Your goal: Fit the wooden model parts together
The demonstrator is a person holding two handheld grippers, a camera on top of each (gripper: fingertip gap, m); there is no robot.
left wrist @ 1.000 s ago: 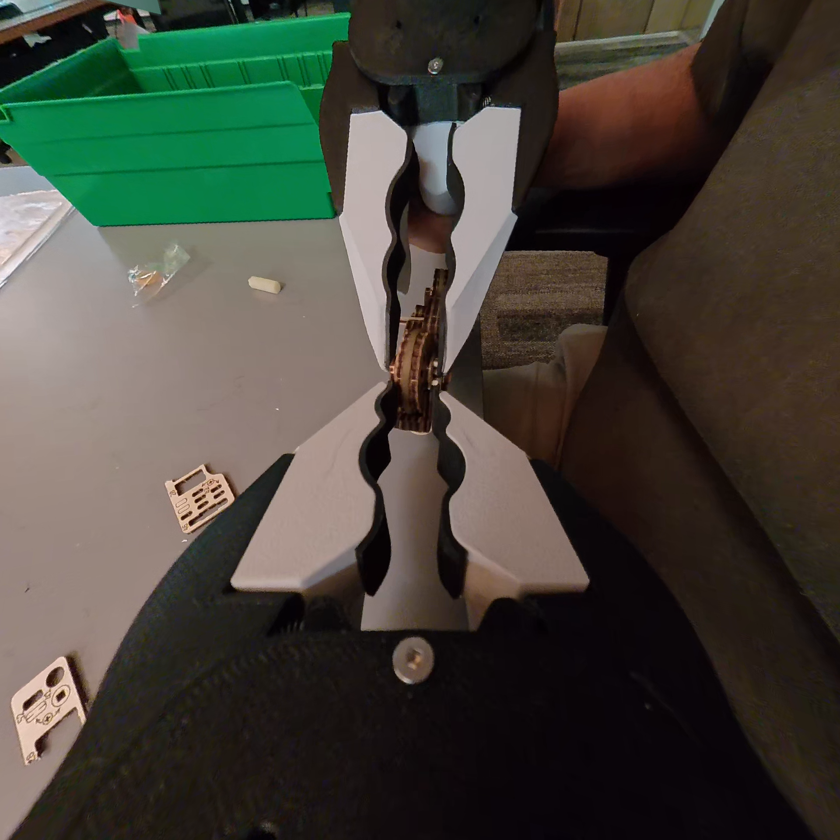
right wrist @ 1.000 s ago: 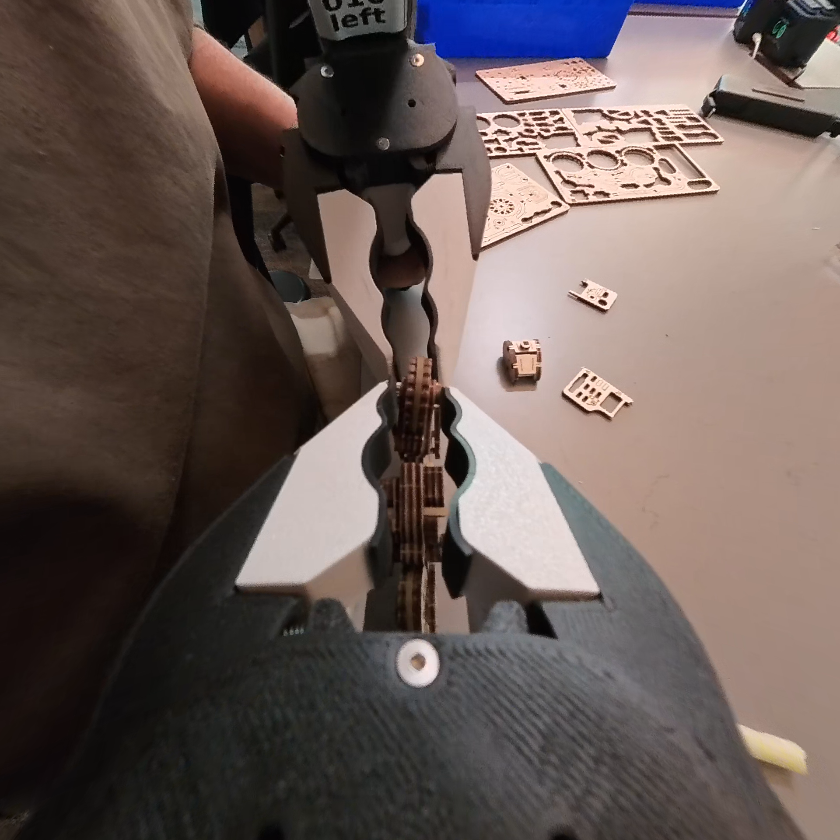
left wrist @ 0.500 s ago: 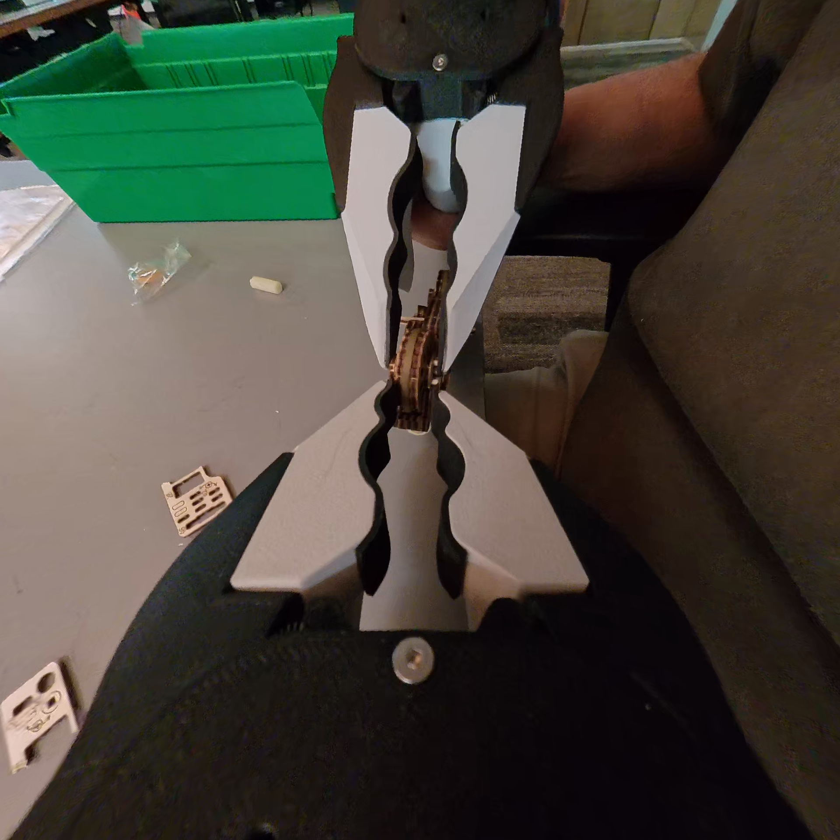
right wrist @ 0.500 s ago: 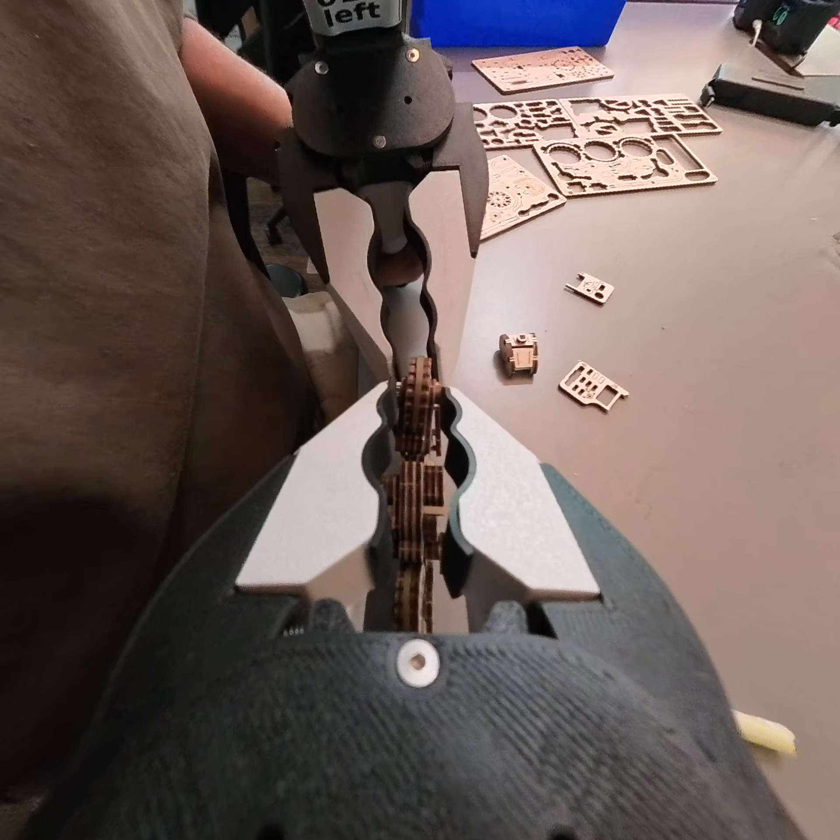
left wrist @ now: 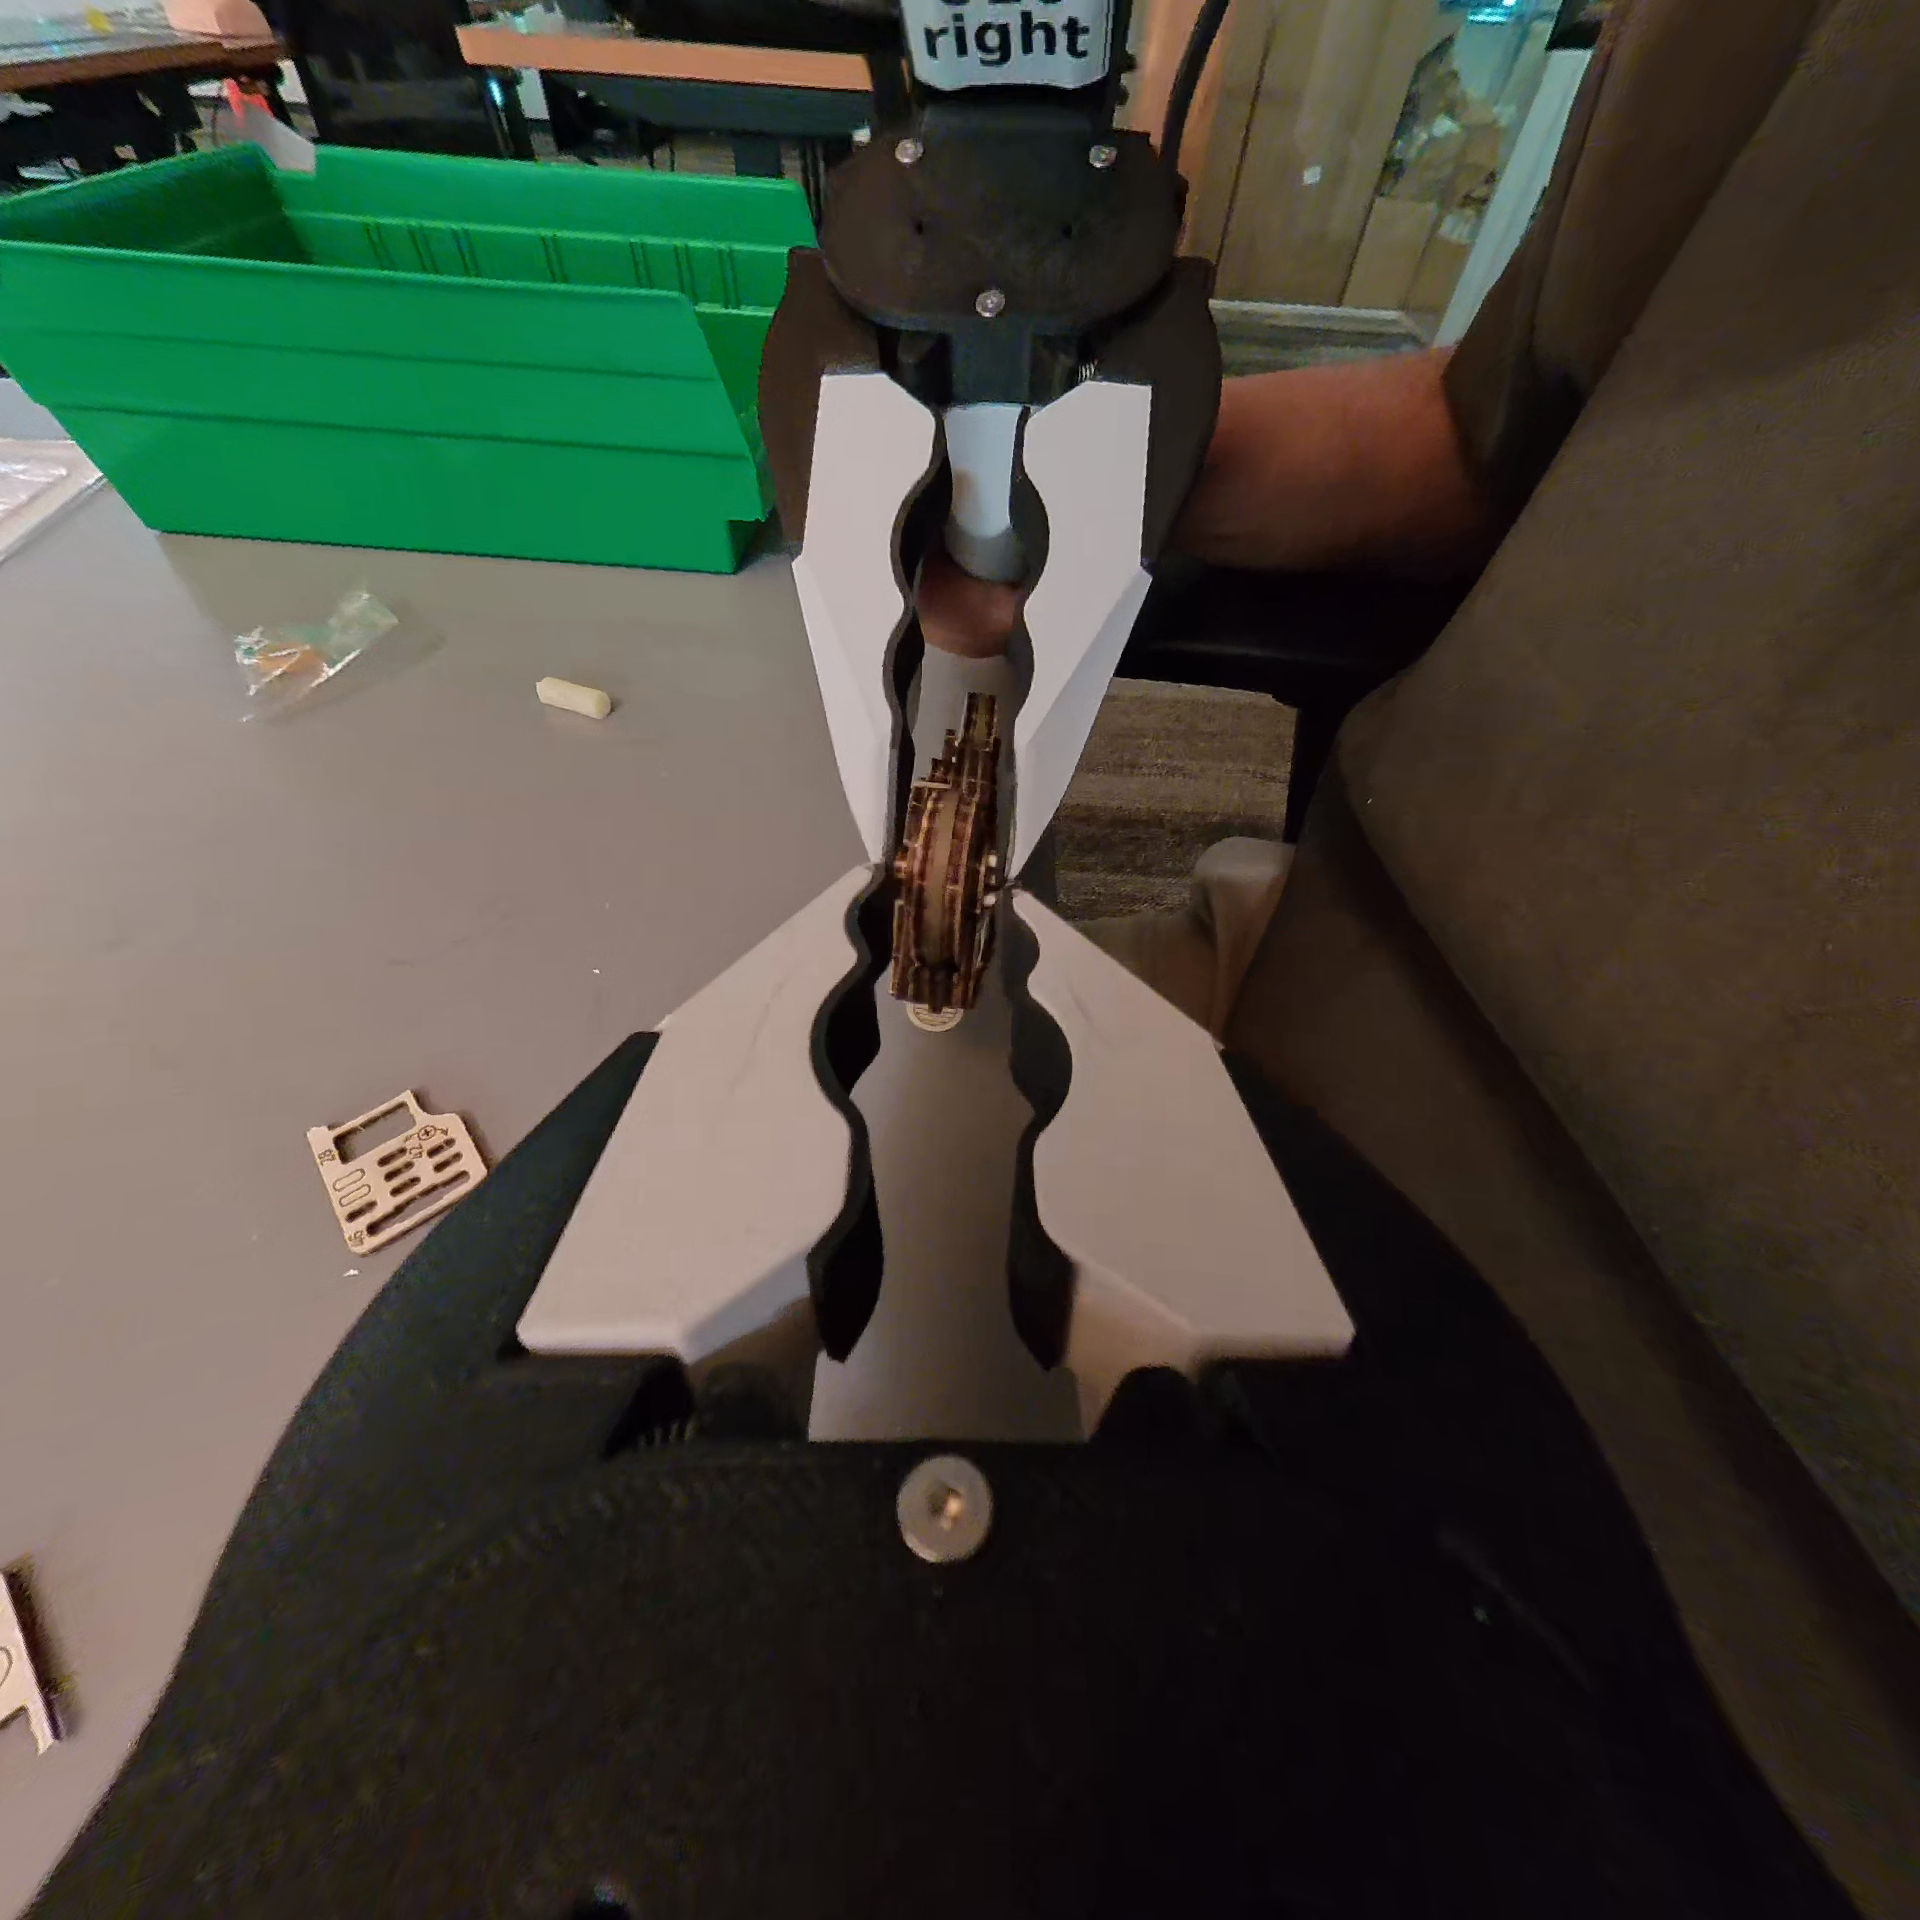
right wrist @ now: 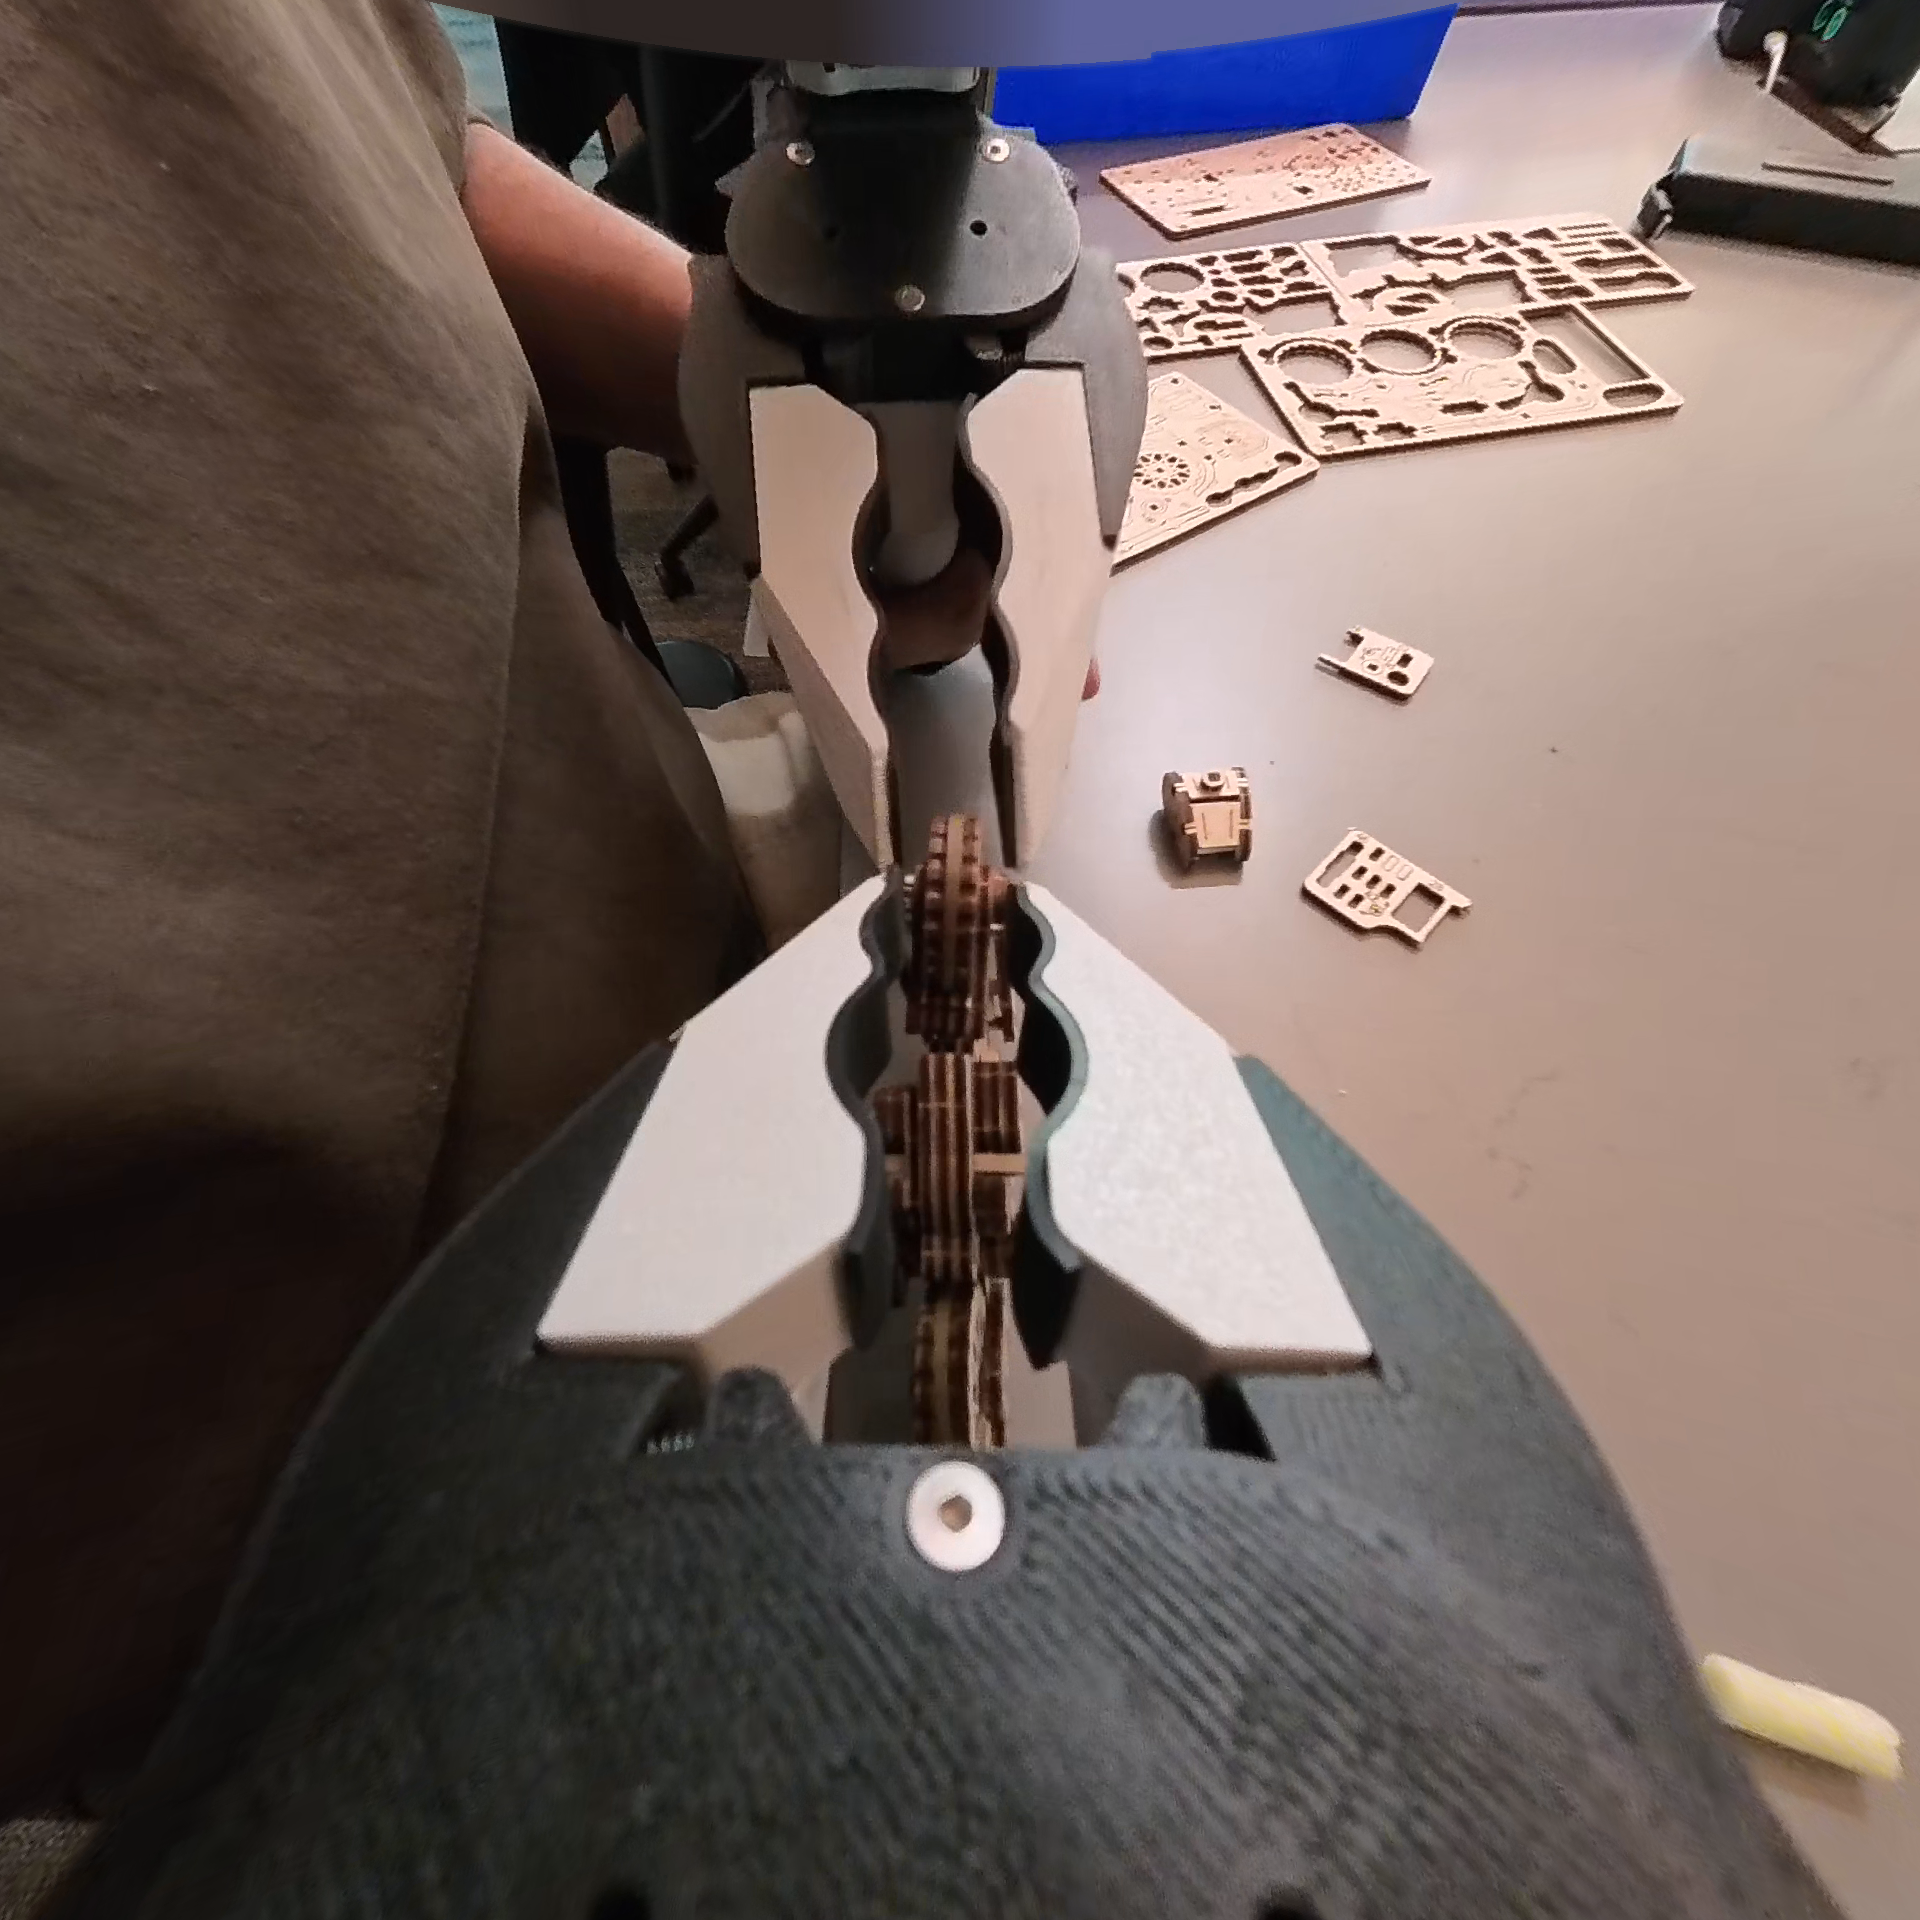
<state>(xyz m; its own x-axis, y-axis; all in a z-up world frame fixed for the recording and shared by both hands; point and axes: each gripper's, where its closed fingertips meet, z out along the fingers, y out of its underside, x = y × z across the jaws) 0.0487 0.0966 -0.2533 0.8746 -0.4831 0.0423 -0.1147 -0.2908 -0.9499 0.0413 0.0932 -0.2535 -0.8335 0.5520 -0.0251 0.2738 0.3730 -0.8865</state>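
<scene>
Both grippers meet tip to tip above the table edge, clamped on the same wooden gear assembly [left wrist: 943, 914]. Left gripper [left wrist: 940, 894] pinches only its near end w/ the fingertips. Right gripper [right wrist: 951, 904] grasps most of its length; the stacked toothed layers run back between its fingers [right wrist: 727, 1164] twd the camera, rear part blurred.

Outward: small cut wooden plate [left wrist: 398, 1170] on the grey table [left wrist: 260, 883]; another plate [left wrist: 26, 1662] cut off at the frame edge. Green bin [left wrist: 395, 416] behind; inside not visible past its front wall. Clear baggie [left wrist: 312, 646] holds sth small, can't make out. White peg [left wrist: 572, 696] near it.

Right wrist view: small assembled wooden block [right wrist: 1207, 817], loose plates [right wrist: 1384, 885], punched sheets [right wrist: 1455, 343], blue bin [right wrist: 1216, 57] cut off at top, contents unseen.
</scene>
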